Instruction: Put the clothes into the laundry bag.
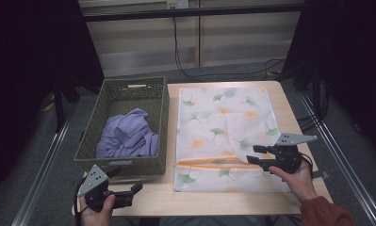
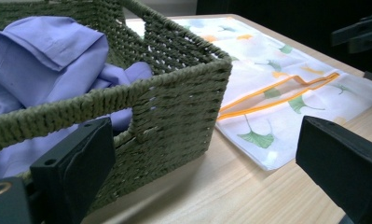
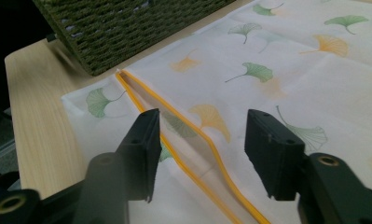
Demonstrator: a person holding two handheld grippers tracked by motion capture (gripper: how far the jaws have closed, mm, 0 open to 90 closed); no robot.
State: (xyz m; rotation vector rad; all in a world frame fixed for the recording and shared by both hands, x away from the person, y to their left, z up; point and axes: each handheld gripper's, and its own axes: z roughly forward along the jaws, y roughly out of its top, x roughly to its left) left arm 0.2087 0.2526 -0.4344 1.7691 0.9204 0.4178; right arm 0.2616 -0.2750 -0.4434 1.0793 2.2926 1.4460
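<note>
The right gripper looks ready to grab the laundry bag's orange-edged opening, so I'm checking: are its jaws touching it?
Cannot tell. In the right gripper view the right gripper straddles the orange-edged opening, jaws open, contact unclear.

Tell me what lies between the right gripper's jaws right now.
The yellow zipper edge of the leaf-print laundry bag runs between the open jaws of the right gripper; the pads do not press it. The right gripper view shows this.

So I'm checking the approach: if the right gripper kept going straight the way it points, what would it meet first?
Probably the orange-edged opening of the leaf-print bag: the right gripper has open jaws straddling that edge. Depth is hard to judge.
</note>
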